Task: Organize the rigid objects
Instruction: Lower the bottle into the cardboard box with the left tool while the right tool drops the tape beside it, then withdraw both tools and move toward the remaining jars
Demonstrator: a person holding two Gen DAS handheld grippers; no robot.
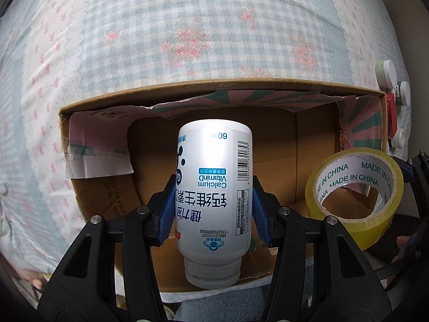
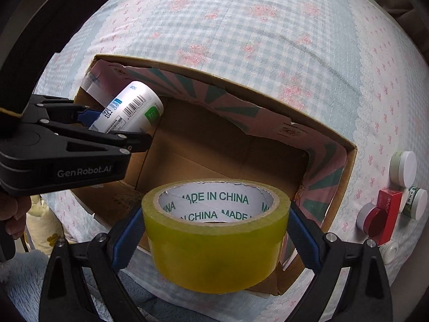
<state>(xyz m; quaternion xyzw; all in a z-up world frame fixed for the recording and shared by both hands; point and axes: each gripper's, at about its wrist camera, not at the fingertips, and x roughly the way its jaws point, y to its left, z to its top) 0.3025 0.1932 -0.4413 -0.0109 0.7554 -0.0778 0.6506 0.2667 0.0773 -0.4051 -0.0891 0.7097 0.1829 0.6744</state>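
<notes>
The cardboard box [image 2: 214, 145], mid-frame, seemingly holds nothing yet. A white bottle [image 1: 214, 187] is clamped by the left gripper [image 1: 213, 209], a tape roll [image 2: 214, 236] by the right gripper [image 2: 214, 241]; small jars [image 2: 402, 166] at right remain outside.

On the white bottle [image 1: 213, 187], low in the centre of the left wrist view, we read "Calcium VitaminD" upside down, with "60" near its upper end; large Chinese characters and a barcode whose digits we cannot make out (too small) sit beside them. The yellow tape roll [image 1: 354, 198] at the lower right repeats "MADE IN CHINA" in green round its inner core, and we read it again on the roll in the right wrist view. There, at the left edge, the left tool [image 2: 118, 131] carries "GenRobot.AI" in pale letters on its black body. At the lower right, a red box [image 2: 387, 214] shows "MARU", cut off.
</notes>
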